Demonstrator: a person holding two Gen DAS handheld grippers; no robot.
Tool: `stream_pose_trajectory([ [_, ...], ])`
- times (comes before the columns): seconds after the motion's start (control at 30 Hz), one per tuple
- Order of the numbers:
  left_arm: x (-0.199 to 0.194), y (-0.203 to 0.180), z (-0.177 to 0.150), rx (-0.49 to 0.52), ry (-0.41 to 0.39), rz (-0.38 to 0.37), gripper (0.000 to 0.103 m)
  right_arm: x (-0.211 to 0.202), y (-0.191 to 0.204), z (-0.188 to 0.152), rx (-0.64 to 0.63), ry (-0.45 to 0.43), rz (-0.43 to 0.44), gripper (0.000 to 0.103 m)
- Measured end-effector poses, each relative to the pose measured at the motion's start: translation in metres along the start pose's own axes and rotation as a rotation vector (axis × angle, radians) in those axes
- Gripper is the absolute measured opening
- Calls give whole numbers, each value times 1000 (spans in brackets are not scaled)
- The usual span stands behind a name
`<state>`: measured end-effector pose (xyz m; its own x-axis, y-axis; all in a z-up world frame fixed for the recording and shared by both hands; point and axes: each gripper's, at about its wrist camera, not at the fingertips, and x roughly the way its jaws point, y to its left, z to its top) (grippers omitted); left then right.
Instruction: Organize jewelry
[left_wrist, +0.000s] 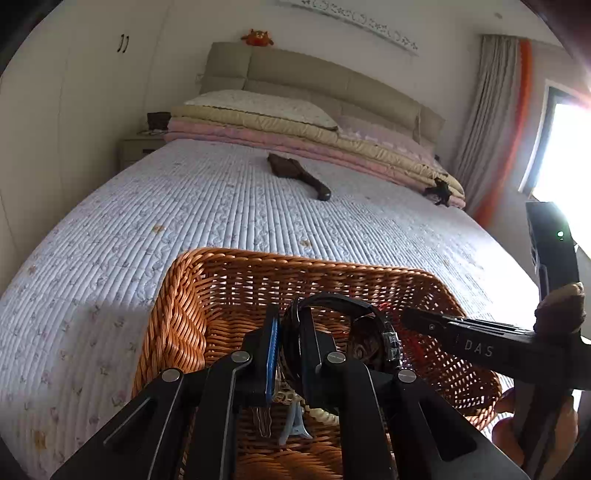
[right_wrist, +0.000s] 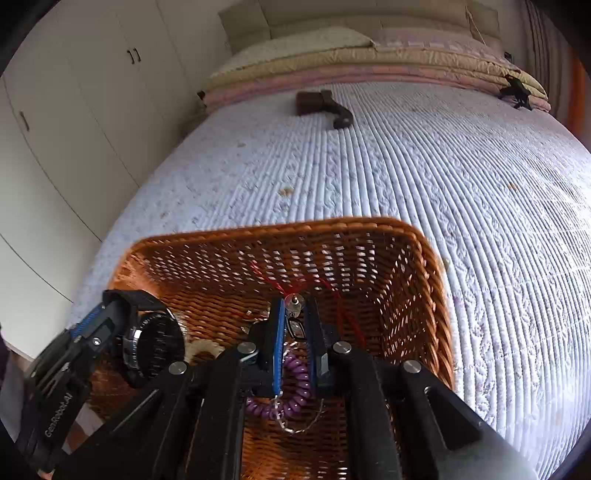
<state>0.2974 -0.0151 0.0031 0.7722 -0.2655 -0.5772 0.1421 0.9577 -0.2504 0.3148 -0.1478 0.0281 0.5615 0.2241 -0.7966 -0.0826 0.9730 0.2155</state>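
1. Left wrist view: black watch (left_wrist: 332, 332) is clamped by its strap in the left gripper (left_wrist: 291, 354), held above the wicker basket (left_wrist: 177, 317).
2. Right wrist view: right gripper (right_wrist: 295, 332) is closed on a small pendant (right_wrist: 294, 301); purple coil (right_wrist: 291, 384) is seen beneath it, inside the basket.

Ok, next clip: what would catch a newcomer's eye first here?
The orange wicker basket at the near end of the bed, with both grippers over it. The left gripper is clamped on a black wristwatch held above the basket, while the right gripper is nearly shut around a small piece hung on red cord. A purple coil hair tie lies on the basket floor beneath it.
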Motion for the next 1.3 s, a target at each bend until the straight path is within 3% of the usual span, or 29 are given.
stream_pose_trajectory([
  [0.2,12,-5,-4,29,16,-14,12,12,-5,-5,-1,27,-24,12],
  [0.3,10,-3,-5,16,5,-45,23,8,-4,-6,-8,13,-32,12],
  [0.37,2,-3,-5,21,-27,-44,38,2,-6,-6,-6,-4,-23,13],
  [0.4,-5,-3,-4,23,-48,-43,46,-4,-8,-7,-1,-15,-7,14],
  [0.5,-23,2,-1,7,-86,-77,46,-24,-8,-13,-3,-69,3,32],
  [0.57,-38,3,-2,1,-110,-82,46,-46,-7,-24,-6,-118,6,32],
  [0.7,-87,-6,-4,23,-175,-96,47,-102,1,-62,-31,-216,14,36],
  [0.77,-120,-15,-13,53,-205,-109,51,-137,11,-93,-75,-292,-16,45],
  [0.83,-153,-24,-31,97,-227,-86,63,-164,21,-124,-108,-359,-51,60],
  [1.03,-230,-30,-102,95,-305,29,67,-223,41,-222,-136,-600,-184,60],
  [1.1,-246,-25,-126,67,-356,67,71,-230,44,-243,-136,-666,-200,61],
  [1.2,-255,-21,-152,68,-430,125,76,-237,50,-258,-145,-718,-192,73],
  [1.3,-245,-23,-156,137,-404,158,77,-237,54,-270,-166,-757,-195,87],
])
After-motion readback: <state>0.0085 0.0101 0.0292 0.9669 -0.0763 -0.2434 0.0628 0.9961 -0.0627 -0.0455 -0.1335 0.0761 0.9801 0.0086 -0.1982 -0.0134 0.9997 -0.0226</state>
